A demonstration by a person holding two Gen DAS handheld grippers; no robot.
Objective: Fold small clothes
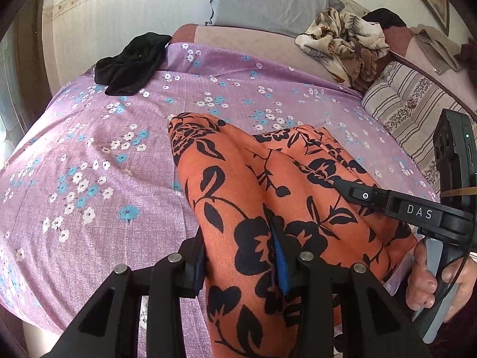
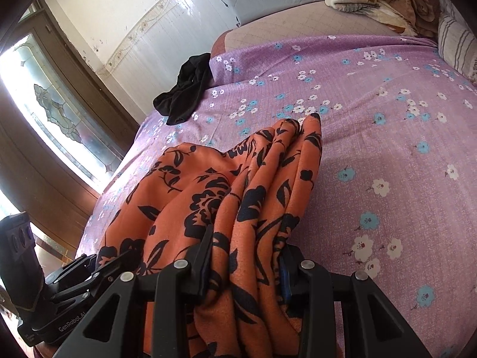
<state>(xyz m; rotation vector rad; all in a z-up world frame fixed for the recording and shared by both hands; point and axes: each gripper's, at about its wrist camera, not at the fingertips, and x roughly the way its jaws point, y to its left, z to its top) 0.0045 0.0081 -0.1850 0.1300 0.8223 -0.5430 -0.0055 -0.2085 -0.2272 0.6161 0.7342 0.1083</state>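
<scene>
— What's spread across the bed (image 1: pixel 89 155)?
— An orange floral garment (image 1: pixel 238 203), bunched near its front edge, with a black garment (image 1: pixel 131 62) at the far corner.
— And the grippers?
— Left gripper (image 1: pixel 243 264) and right gripper (image 2: pixel 244 265) both have their jaws clamped on the orange fabric.

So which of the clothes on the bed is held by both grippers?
The orange garment with black flowers. The black garment lies loose at the bed's edge, and the beige flowered one is bunched by the pillows.

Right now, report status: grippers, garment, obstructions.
Left gripper and right gripper both shut on orange floral garment, bunched, far end on purple bedsheet. Black garment lies apart, near bed's far edge.
</scene>
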